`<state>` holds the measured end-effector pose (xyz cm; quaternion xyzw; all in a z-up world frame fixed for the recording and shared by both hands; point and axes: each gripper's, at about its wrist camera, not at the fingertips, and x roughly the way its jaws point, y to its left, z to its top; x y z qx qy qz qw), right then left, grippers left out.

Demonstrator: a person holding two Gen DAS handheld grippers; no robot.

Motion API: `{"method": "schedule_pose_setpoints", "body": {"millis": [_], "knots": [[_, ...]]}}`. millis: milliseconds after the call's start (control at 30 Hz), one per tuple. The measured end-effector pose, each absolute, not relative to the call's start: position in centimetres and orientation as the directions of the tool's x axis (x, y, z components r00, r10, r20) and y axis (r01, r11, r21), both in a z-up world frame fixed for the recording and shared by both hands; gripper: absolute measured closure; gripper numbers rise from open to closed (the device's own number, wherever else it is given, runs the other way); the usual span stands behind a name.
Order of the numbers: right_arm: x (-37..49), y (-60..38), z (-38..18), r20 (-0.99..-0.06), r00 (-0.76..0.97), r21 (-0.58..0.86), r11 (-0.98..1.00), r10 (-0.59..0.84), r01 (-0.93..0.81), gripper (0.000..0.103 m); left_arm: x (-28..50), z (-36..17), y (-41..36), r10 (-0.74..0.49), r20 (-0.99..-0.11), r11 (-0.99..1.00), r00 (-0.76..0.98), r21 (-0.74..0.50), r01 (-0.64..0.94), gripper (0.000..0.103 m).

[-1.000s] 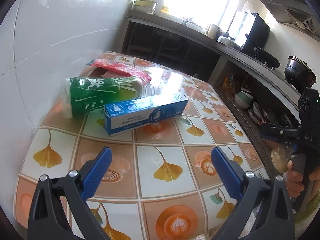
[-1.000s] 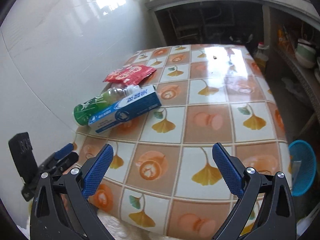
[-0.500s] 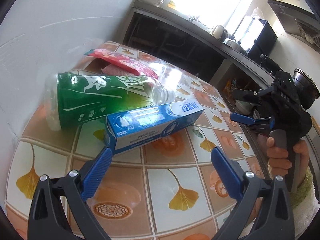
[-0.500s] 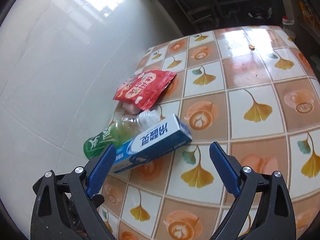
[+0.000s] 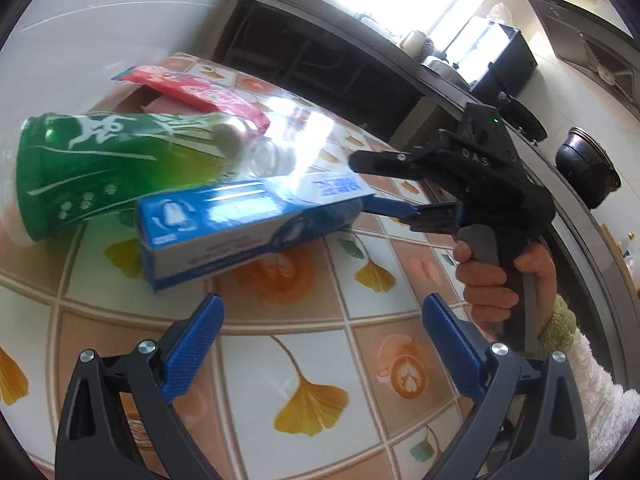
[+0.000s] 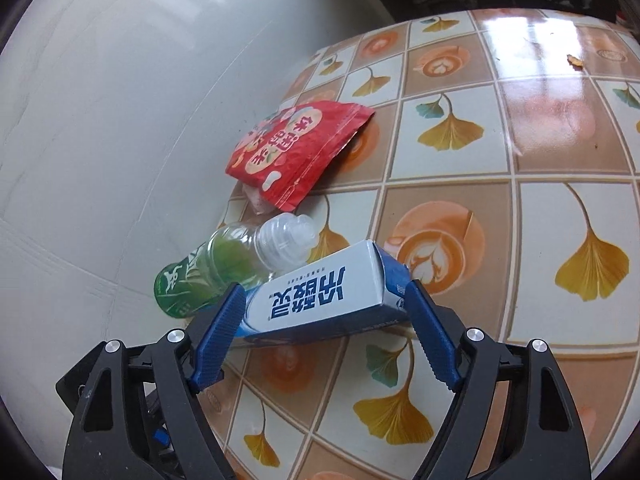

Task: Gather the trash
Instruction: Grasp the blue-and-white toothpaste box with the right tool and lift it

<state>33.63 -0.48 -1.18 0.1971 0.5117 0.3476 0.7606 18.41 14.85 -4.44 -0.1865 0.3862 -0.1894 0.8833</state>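
Closing my right gripper (image 6: 324, 332) around the blue box (image 6: 320, 300), I had the box between the jaws, though I couldn't tell if the pads touched it yet. It lay on the tiled table (image 6: 500, 208) against a green bottle (image 6: 208, 272), with a red pouch (image 6: 296, 152) just behind by the wall. My left gripper (image 5: 324, 344) hung spread and empty near the box.

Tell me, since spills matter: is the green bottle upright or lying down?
Lying down: the green bottle rests on its side on the table, neck toward the red snack pouch.
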Motion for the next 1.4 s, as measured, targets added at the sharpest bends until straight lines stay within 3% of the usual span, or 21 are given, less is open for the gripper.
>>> {"method": "schedule_pose_setpoints", "body": {"millis": [167,333,567,800,967,1233,1400], "knots": [[32.2,-3.6,-0.3,-0.66,0.274,0.623,0.714,0.699,-0.32,0.025,16.7,-2.9,13.1,-0.461,-0.597,0.878,0.657,-0.414,0.24,0.006],[32.3,-5.3,-0.4,-0.635,0.292,0.652,0.699,0.715,-0.292,0.025,17.3,-3.1,16.8,-0.272,-0.62,0.931,0.736,-0.362,0.04,0.006],[34.5,-2.4,-1.5,-0.621,0.277,0.681,0.68,0.733,-0.27,0.025,21.1,-5.5,18.3,-0.233,-0.683,0.93,0.692,-0.364,-0.046,0.006],[34.9,-1.2,-2.0,-0.664,0.267,0.629,0.714,0.699,-0.306,0.025,21.4,-5.5,15.9,-0.302,-0.668,0.918,0.68,-0.396,0.019,0.006],[34.6,-4.3,-2.3,-0.665,0.291,0.629,0.726,0.688,-0.279,0.024,19.5,-4.5,12.7,-0.429,-0.646,0.888,0.631,-0.429,0.165,0.006],[34.2,-9.2,-2.2,-0.682,0.392,0.611,0.776,0.617,-0.159,0.02,16.3,-5.0,4.8,-0.699,-0.587,0.715,0.408,-0.572,0.402,0.006],[32.8,-11.3,-1.0,-0.685,0.464,0.577,0.807,0.562,-0.125,0.02,14.4,-5.0,2.2,-0.73,-0.586,0.679,0.352,-0.564,0.469,0.006]]}}
